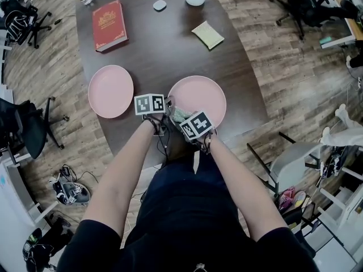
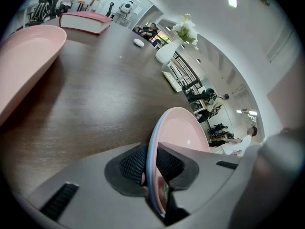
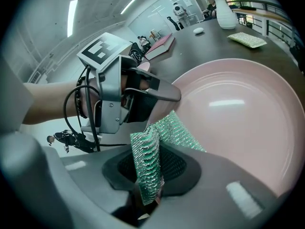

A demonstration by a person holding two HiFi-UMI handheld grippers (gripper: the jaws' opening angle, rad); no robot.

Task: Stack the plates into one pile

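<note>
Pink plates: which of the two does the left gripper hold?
The right plate in the head view: the left gripper pinches its rim. The other plate lies free, further left.

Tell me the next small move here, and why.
Probably sweep the green cloth held in the right tool across the near plate. The left tool is clamped on that plate's rim, steadying it, and the cloth's free end lies on its face. Stacking with the other plate, apart to the left, likely comes after.
</note>
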